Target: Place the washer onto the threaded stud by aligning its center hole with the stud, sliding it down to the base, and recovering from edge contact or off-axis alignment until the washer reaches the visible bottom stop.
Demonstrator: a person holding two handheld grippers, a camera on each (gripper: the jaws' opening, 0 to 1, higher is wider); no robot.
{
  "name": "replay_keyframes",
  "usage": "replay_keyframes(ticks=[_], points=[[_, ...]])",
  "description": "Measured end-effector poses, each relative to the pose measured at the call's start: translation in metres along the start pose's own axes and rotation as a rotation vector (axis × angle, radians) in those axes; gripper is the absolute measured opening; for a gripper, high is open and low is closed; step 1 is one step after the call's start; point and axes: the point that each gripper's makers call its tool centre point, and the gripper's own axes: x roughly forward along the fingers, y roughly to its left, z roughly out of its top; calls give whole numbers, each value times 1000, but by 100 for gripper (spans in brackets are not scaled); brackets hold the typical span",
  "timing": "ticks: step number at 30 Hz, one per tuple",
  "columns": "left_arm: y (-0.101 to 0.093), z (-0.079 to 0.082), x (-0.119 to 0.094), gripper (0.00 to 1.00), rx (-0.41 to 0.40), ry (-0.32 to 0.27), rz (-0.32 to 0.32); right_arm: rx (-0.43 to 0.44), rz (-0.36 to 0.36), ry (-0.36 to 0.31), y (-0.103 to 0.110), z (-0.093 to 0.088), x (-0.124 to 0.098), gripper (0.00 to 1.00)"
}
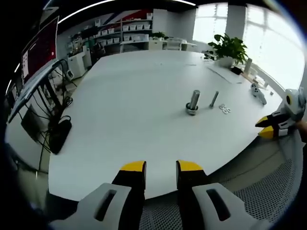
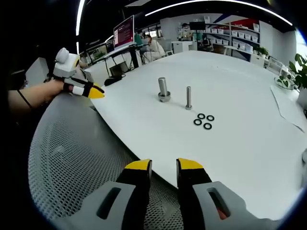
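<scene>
A: In the left gripper view, starting at the left edge, what is there?

B: A dark monitor with a red screen (image 1: pixel 41 50) at upper left, and black cables (image 1: pixel 60 129) hanging beside the white round surface (image 1: pixel 139 110). At bottom centre the left tongs (image 1: pixel 160 166), yellow-tipped black jaws, stand parted with nothing between them, hovering at the near rim of the surface.

A: And further right?

B: Right of centre a thick grey metal stud with a wide round base (image 1: pixel 193 102) stands upright; just right of it lies or leans a thin grey threaded stud (image 1: pixel 214 99) (I cannot tell which from here). Beside that sit the small dark ring washers (image 1: pixel 225 109), flat on the surface. A green potted plant (image 1: pixel 229 48) is at upper right, and the right tongs (image 1: pixel 268 127) come in at the right edge.

A: The right gripper view?

B: At upper left the left tongs (image 2: pixel 96 91) are held in a person's hand (image 2: pixel 45 91), over a grey mesh chair back (image 2: pixel 72 158). The right tongs (image 2: pixel 164 165) at bottom centre are likewise released, holding nothing. Past them, upper centre, the thick stud (image 2: pixel 163 90) and the thin stud (image 2: pixel 188 97) both stand upright, and four washers (image 2: pixel 204 121) lie clustered just right of the thin one, apart from it.
</scene>
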Motion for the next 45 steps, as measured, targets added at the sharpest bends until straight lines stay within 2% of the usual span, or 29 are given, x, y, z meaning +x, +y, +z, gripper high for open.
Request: replay_keyframes(ticks=[2,5,8,10,11,13,16,21,24,28,29,32,35,39,45], points=[[-2,0,0,23,24,-9,0,-2,-9,-1,-2,0,0,24],[-4,-4,1,23,47,12,1,-5,-13,-4,-2,0,-1,24],[-4,-3,1,21,43,6,8,-19,-7,-1,-1,0,-1,25],[-5,-6,1,17,107,19,6,-26,-3,7,-1,0,-1,28],[-7,-8,2,17,107,26,0,-30,2,17,-1,-1,-1,30],[-7,-9,2,17,90,32,-7,-39,20,48,-4,-4,-1,31],[-2,-6,2,16,87,15,27,-66,38,98,-14,-6,1,31],[1,-13,5,16,95,56,37,-132,82,144,-32,5,10,31],[2,-10,4,16,90,38,41,-165,101,175,-46,14,20,33],[6,-12,5,12,78,49,63,-237,139,238,-59,22,31,34],[8,-13,6,11,78,55,69,-270,147,269,-64,23,35,34],[13,-28,7,4,160,143,95,-328,181,342,-73,24,44,32],[13,-26,8,2,131,135,97,-379,196,380,-81,28,54,32],[16,-32,8,0,130,167,111,-422,216,428,-89,31,64,31],[20,-36,8,0,131,192,135,-544,263,513,-90,26,74,28]])
